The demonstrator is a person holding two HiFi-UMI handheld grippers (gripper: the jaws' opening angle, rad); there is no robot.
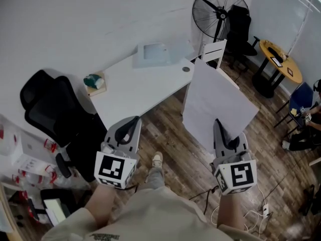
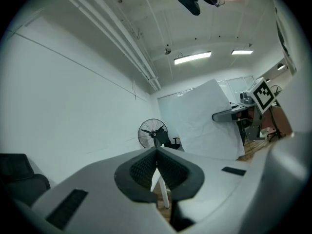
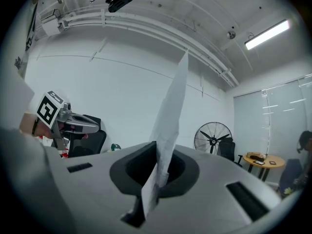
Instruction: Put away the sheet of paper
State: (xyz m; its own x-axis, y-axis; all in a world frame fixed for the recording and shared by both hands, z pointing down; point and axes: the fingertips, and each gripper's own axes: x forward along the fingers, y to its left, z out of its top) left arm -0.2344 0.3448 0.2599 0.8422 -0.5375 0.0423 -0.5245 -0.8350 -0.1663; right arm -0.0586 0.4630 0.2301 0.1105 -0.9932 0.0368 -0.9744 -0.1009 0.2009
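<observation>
Fingers (image 3: 130,168) of the right gripper (image 3: 157,147) are closed on the sheet of paper (image 1: 216,95), pinching it at its lower edge only. The sheet stands upright and unsupported above the grip, off the right end of the white surface (image 1: 143,87) and over the wooden floor (image 1: 173,134). As far as the head view shows, it is clear of the surface. The left gripper (image 1: 133,119) has its fingers closed with nothing between them. It hovers off the near edge of the surface and gives the sheet no support.

Hazards from this state:

1. Buckling. A large sheet held at one edge will likely flop sideways under any quick swing, then crease at the pinch.
2. Tearing or slipping. All load sits on one small contact (a thin sheet offers little to bite on), so a snag could pull it free or rip it.
3. Snagging. The right end of the surface lies close to the sheet's left edge. A move toward the translucent tray (image 1: 145,51) at the far end of the surface (probably the destination) could catch the sheet there.
4. Draught. The fan (image 1: 216,11) stands just beyond the far right corner of the surface. Whether it is running cannot be told.
</observation>
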